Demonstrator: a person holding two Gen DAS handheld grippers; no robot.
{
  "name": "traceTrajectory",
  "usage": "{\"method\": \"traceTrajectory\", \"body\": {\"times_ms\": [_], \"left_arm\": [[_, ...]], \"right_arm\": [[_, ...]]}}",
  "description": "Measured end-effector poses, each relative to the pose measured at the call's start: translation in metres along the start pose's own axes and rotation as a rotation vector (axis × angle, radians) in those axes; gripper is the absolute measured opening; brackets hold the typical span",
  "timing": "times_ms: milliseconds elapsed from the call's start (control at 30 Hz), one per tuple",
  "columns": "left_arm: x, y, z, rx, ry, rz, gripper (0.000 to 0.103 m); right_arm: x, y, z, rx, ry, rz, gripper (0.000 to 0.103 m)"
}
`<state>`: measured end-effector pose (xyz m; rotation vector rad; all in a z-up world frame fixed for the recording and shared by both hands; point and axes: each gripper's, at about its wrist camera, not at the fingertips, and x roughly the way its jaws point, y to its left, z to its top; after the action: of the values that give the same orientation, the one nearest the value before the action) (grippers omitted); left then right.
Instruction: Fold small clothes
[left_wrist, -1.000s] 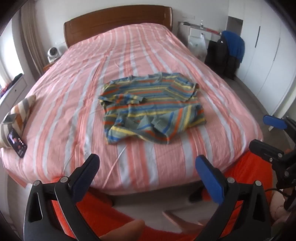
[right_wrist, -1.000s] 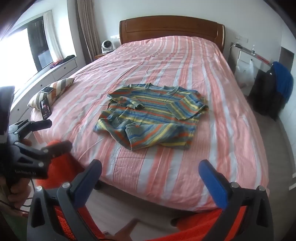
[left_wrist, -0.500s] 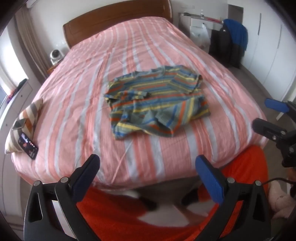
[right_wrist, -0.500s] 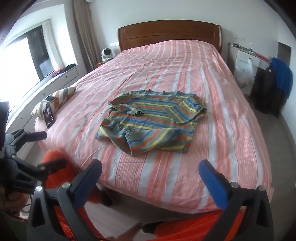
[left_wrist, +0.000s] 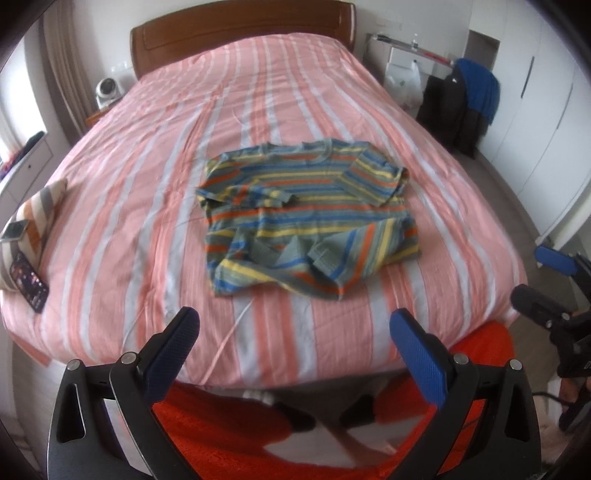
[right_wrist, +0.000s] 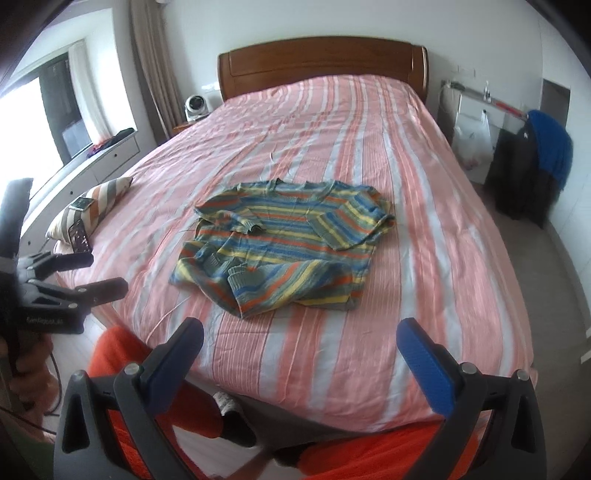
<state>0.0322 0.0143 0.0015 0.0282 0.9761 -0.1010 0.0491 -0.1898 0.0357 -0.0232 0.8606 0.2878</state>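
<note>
A rumpled multicoloured striped knit sweater (left_wrist: 308, 218) lies on the pink-striped bed (left_wrist: 147, 206). Both claws, left claw (left_wrist: 295, 336) and right claw (right_wrist: 301, 345), hang open and empty, well short. Best flatten the bunched hem first.

A small striped sweater (left_wrist: 306, 218) (right_wrist: 284, 243) lies flat on the bed, near the middle. It has blue, yellow, orange and grey-green stripes. Its neck points to the headboard, its sleeves are folded in over the front, and its bottom edge is rumpled.
</note>
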Motion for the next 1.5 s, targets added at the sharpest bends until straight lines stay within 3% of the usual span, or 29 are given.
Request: {"method": "traceTrajectory", "body": {"times_ms": [167,567,1100,1500], "left_arm": [[0.006,0.0,-0.004,0.003,0.022,0.016,0.103],[0.014,-0.006,-0.009,0.013,0.044,0.001,0.103],[-0.001,-0.005,-0.007,0.004,-0.016,-0.014,0.103],[0.002,-0.004,-0.009,0.006,0.0,-0.008,0.103]], "right_arm": [[0.013,0.009,0.003,-0.056,0.039,0.003,0.103],[0.021,0.008,-0.003,-0.009,0.052,0.042,0.103],[0.016,0.014,-0.002,-0.034,0.012,0.038,0.103],[0.02,0.017,-0.005,-0.036,0.027,0.044,0.103]]}}
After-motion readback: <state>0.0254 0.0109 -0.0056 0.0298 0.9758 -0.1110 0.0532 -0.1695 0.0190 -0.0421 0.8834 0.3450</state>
